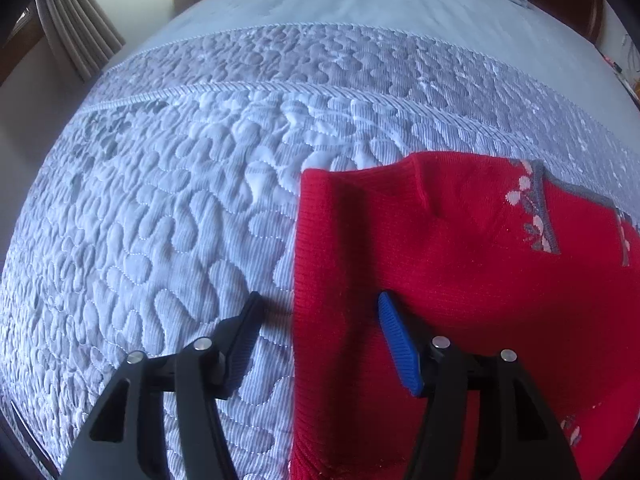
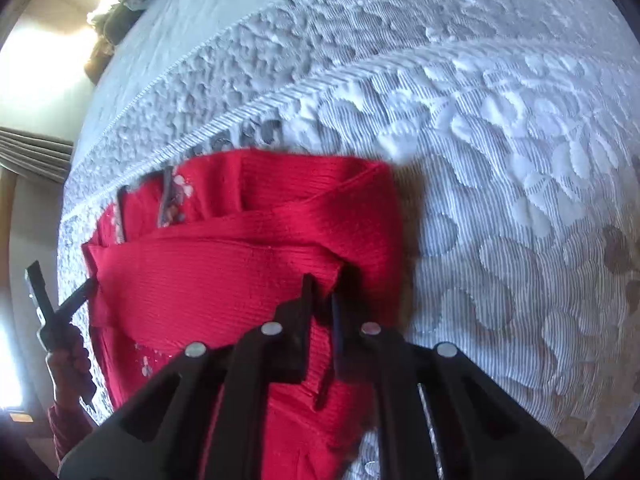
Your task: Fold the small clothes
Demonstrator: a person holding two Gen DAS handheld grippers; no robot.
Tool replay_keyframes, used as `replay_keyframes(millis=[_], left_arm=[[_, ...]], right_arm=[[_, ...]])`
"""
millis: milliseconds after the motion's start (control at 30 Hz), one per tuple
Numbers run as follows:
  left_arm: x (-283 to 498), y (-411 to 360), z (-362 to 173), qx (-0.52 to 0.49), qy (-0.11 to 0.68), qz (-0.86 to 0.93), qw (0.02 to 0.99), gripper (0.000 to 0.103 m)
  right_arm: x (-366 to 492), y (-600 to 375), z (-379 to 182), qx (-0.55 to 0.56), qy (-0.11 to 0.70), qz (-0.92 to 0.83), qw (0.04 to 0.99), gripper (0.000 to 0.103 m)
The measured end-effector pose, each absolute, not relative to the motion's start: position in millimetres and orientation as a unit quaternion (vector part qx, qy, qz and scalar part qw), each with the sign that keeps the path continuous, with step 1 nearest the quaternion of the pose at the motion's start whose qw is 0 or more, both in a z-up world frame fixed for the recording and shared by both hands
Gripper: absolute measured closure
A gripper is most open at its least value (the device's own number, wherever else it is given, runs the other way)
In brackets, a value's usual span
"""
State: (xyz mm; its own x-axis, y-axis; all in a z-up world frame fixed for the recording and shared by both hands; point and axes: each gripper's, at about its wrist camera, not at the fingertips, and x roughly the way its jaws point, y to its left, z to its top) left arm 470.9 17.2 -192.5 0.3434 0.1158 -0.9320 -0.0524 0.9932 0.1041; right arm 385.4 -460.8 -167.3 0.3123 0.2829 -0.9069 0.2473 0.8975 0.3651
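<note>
Sweater [image 1: 460, 280]: red knit, small, lying partly folded on the quilted bedspread [image 1: 180, 200]; grey trim with pale flower pattern near its far edge.
Sweater folds: a ribbed band [image 2: 240, 264] lies doubled across the body, seen from the right wrist.
Left gripper [image 1: 320, 304]: jaws apart, straddling the sweater's left edge; blue pad [image 1: 396, 344] over red knit, other finger over bare bedspread; nothing pinched.
Right gripper [image 2: 320, 292]: jaws narrow, nearly together, tips at a fold of the sweater near its right side; cannot tell whether knit is clamped.
Hand [image 2: 66, 360]: left of the sweater, holding the left gripper's handle; red sleeve below.
Containers: none visible.
Curtain [image 1: 76, 20]: beyond the bedspread, far left.
</note>
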Motion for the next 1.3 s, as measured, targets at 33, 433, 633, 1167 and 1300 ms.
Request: replay_keyframes(millis=[33,433,633,1167,1300], left_arm=[[468,17,-190,0.023,0.572,0.049,0.819,0.042],[421,21,-184,-0.037,0.59,0.012,0.806,0.044],[430,13,-194,-0.008,0.599,0.016,0.801,0.049],[361,34,-172,-0.029,0.599,-0.007,0.8,0.049],[288,53,-165,-0.005,0.607,-0.018,0.795,0.049]], right_arm=[[380,-461,-163,0.227,0.582,0.015,0.781,0.085],[337,-445,-163,0.226,0.603,0.062,0.763,0.087],[327,-453,-161,0.229,0.603,0.065,0.761,0.099],[245,-428,-136,0.198,0.588,0.079,0.781,0.078],[171,-401,-138,0.189,0.604,0.111,0.766,0.078]])
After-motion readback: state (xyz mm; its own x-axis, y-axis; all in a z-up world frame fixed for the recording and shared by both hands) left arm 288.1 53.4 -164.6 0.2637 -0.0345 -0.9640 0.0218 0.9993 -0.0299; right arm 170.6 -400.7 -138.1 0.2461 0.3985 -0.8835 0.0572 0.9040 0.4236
